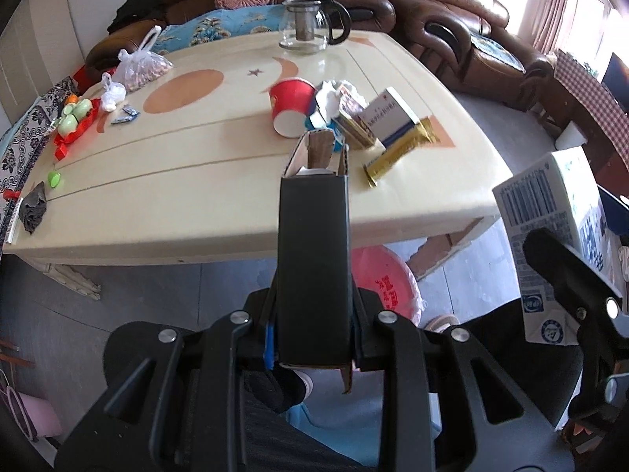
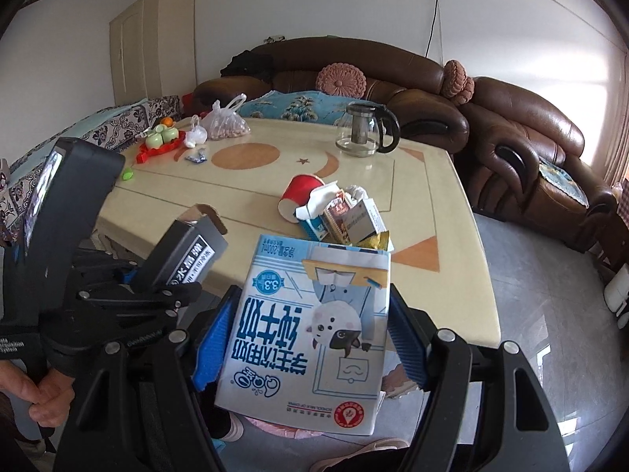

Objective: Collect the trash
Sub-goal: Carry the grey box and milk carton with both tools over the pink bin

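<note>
My left gripper (image 1: 314, 338) is shut on a tall black cardboard box (image 1: 313, 259) with its top flaps open; the same black box (image 2: 184, 259) shows at the left of the right wrist view. My right gripper (image 2: 310, 338) is shut on a blue and white milk carton (image 2: 310, 326), held upside down between the blue pads; that carton (image 1: 558, 212) shows at the right edge of the left wrist view. Both are held off the near edge of the cream table (image 1: 157, 181). More trash lies on the table: a tipped red paper cup (image 1: 291, 106), small boxes (image 1: 387, 118) and a gold wrapper (image 1: 401, 149).
A pink bin (image 1: 383, 279) stands on the floor under the table edge. A glass teapot (image 1: 310, 23) sits at the far side, plastic bags (image 1: 141, 67) and green cups (image 1: 74, 116) at the left. A brown sofa (image 2: 393, 78) runs behind. A hand (image 2: 35, 393) grips the left tool.
</note>
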`<state>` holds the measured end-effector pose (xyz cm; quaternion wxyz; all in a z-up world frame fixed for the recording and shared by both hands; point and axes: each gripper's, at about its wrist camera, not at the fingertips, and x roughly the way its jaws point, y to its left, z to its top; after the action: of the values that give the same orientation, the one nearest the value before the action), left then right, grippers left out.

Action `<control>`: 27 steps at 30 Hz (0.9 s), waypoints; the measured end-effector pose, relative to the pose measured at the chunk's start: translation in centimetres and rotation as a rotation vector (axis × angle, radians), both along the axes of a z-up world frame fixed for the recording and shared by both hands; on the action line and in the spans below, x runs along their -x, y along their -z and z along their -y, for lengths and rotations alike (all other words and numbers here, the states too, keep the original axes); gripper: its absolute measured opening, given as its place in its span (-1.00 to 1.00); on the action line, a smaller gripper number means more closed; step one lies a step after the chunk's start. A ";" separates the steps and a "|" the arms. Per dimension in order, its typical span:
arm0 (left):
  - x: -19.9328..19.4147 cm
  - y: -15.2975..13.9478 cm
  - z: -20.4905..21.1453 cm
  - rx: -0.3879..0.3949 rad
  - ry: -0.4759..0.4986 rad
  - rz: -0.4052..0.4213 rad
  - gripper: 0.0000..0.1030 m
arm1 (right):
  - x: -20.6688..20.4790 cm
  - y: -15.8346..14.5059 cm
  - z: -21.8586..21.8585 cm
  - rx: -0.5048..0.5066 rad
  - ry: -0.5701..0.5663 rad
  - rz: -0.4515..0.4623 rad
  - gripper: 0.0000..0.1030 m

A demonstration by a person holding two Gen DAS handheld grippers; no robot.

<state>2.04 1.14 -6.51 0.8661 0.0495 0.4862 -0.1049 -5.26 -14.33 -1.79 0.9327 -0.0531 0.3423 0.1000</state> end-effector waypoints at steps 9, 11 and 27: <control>-0.3 2.9 1.3 -0.009 0.030 -0.043 -0.48 | -0.9 3.6 -0.3 0.008 -0.006 -0.070 0.36; -0.6 3.9 1.4 -0.009 0.034 -0.063 -0.48 | -1.2 4.7 -0.2 0.003 -0.005 -0.098 0.36; -2.6 12.4 2.1 -0.015 0.052 -0.230 -0.48 | -4.5 13.0 0.9 0.000 0.026 -0.259 0.36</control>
<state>4.60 -0.94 -18.96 0.8012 0.0560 0.5817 -0.1287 -0.80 -15.19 -14.80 0.8819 -0.0354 0.4607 0.0937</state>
